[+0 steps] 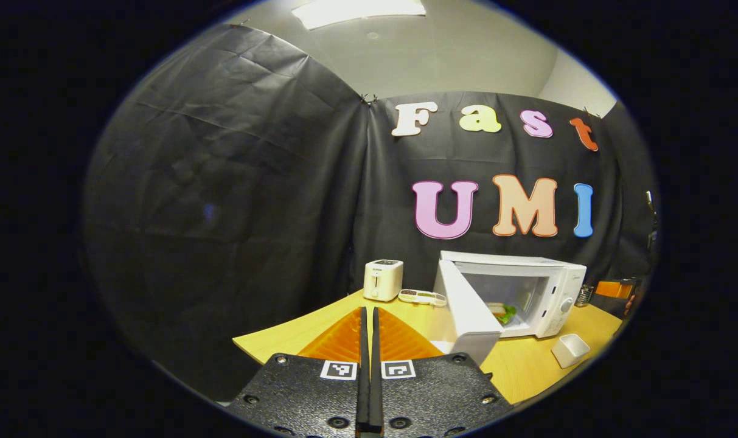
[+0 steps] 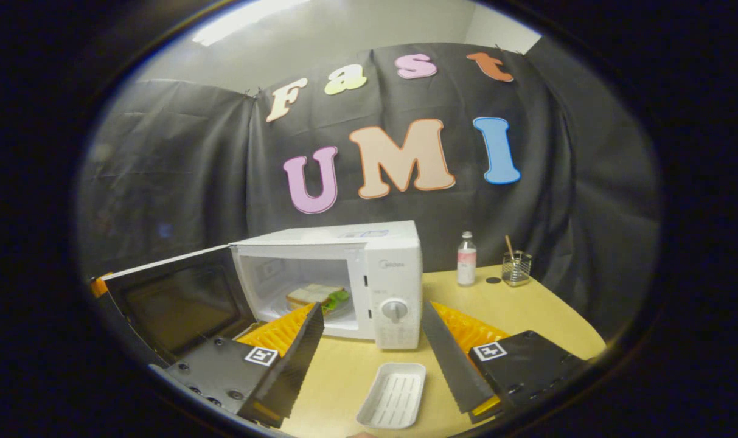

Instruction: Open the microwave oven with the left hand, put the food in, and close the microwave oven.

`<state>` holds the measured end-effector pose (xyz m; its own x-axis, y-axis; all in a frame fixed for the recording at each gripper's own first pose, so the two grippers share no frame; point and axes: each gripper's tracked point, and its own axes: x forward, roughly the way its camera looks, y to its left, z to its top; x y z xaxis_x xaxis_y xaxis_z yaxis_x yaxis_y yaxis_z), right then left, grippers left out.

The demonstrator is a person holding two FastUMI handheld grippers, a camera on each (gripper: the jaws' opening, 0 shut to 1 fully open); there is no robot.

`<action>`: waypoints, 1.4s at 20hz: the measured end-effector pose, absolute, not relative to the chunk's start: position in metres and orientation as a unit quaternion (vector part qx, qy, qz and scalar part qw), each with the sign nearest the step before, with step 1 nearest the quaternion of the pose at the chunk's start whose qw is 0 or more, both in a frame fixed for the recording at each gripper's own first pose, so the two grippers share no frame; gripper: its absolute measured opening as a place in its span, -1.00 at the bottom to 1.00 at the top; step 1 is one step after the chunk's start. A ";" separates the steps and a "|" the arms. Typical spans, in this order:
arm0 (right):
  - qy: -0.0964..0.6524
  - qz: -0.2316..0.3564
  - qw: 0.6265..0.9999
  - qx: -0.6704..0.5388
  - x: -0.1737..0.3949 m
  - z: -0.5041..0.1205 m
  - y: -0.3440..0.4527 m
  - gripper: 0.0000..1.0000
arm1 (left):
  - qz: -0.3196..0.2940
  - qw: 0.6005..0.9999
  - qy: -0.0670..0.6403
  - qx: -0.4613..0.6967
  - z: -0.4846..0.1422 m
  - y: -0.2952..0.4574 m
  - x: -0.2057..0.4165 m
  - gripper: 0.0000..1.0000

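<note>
Right gripper view: the right tool [image 2: 372,353] hangs wide open and empty above a white tray [image 2: 393,395] on the counter [image 2: 527,316], facing the microwave [image 2: 369,274]. Its door [image 2: 174,298] stands open; the sandwich [image 2: 314,296] lies inside. Left gripper view: the left tool [image 1: 369,328], fingers pressed together, grips nothing; brand lettering on the microwave is too small to read

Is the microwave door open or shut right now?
Open. The door swings wide from the microwave, leaving the cavity exposed with the sandwich resting inside. The left gripper view shows the door ajar too.
</note>
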<state>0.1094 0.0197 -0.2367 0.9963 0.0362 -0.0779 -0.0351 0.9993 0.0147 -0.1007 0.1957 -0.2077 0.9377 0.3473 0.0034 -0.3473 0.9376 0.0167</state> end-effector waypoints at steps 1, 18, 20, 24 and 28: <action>0.032 0.007 0.999 0.006 0.103 -0.232 0.007 0.83 | 0.173 0.985 0.002 0.011 -0.208 0.191 -0.099 -0.99; -0.011 -0.094 0.995 -0.014 0.056 -0.210 -0.088 0.82 | 0.059 0.998 -0.007 0.006 -0.201 0.065 -0.057 -0.99; -0.009 -0.108 0.994 -0.024 0.055 -0.211 -0.093 0.82 | 0.038 0.999 -0.005 -0.002 -0.204 0.045 -0.044 -0.99; -0.008 -0.106 0.994 -0.028 0.055 -0.211 -0.088 0.83 | 0.008 1.000 -0.007 -0.017 -0.208 0.013 -0.018 -0.99; 0.002 -0.096 0.995 -0.022 0.059 -0.218 -0.083 0.99 | -0.042 0.998 -0.017 -0.035 -0.207 -0.032 0.009 -0.99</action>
